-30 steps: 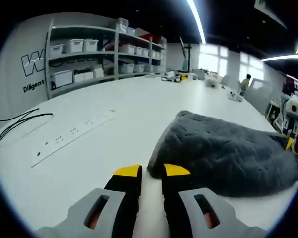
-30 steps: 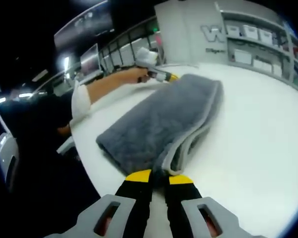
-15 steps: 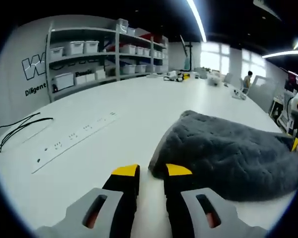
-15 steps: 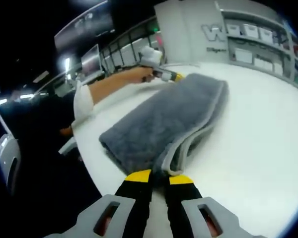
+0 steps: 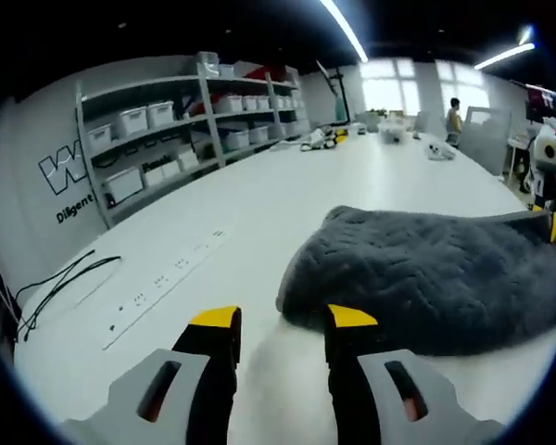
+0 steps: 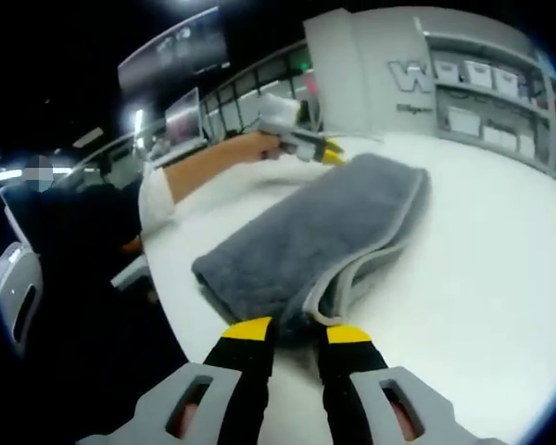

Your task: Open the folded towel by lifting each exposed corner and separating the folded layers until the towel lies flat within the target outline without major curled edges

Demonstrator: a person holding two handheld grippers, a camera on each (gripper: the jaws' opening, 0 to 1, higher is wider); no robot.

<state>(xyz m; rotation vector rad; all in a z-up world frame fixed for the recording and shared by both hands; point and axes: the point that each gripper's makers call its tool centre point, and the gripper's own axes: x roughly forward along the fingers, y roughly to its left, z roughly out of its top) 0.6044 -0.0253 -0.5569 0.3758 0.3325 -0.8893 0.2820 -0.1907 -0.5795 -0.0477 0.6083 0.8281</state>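
- Nearest in the left gripper view, the left gripper (image 5: 283,320) has its yellow-tipped jaws parted with bare tabletop showing between them. It grips nothing and sits just short of the towel's rounded end.
- In the right gripper view, the right gripper (image 6: 296,331) is likewise spread, holding nothing, its tips at the near corner where the stacked edges show.
- The towel (image 6: 324,236) lies folded on the white table (image 5: 259,204), close to the table's edge on the person's side. I see no target outline marked anywhere on the surface.
- It looks thick, plush and limp, so I would expect it to sag and drape from any pinch, light to lift, with the pile giving decent grip. Layers may cling to each other and come up together.
- The best hold, to my eye, is the pale-bordered lip of the top layer at the near corner (image 6: 338,287), taken thin so only one ply rises.
- How many layers there are I cannot tell. The fold hides the lower plies and the far corners.
- Further off, the left gripper shows beyond the towel's far end, held by a hand (image 6: 259,146); its jaw gap is too small to read from there.
- Beyond stand shelves of bins (image 5: 167,120), with cables (image 5: 65,287) at the table's edge.
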